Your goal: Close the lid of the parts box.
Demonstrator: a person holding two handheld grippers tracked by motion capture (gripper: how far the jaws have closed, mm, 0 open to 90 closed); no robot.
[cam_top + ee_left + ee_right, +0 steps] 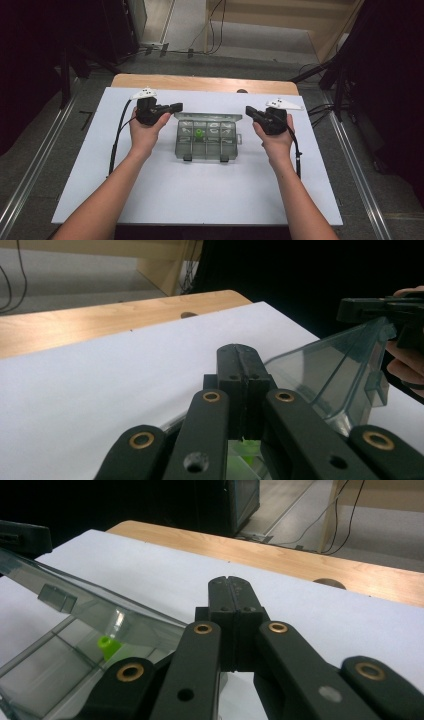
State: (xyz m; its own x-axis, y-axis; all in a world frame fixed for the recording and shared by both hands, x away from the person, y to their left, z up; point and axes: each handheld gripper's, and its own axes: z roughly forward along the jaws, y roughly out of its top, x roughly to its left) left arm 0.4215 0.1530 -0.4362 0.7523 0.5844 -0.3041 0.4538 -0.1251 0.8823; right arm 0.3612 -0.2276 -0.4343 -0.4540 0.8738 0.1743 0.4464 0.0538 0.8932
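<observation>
While two hands hold two claws over the worktop point(150, 200), one clear plastic organiser box point(206, 140) sits between them near the middle of the white sheet, its lid point(208, 117) raised at the far edge. One left claw point(176, 107) points in from the box's left far corner, its jaws pressed together with nothing between them; in the left gripper view point(239, 355) its tip sits just beside the tilted lid point(345, 370). One right claw point(249, 111) points in from the right far corner, jaws likewise together and empty, as the right gripper view point(231, 587) shows. Whether either tip touches the lid I cannot tell. Inside the box, dividers make several compartments in two rows, and one small green piece point(199, 133) lies in a back-row compartment left of centre; the right gripper view shows it point(106, 645) under the lid. Two latches point(187, 158) hang at the near edge.
</observation>
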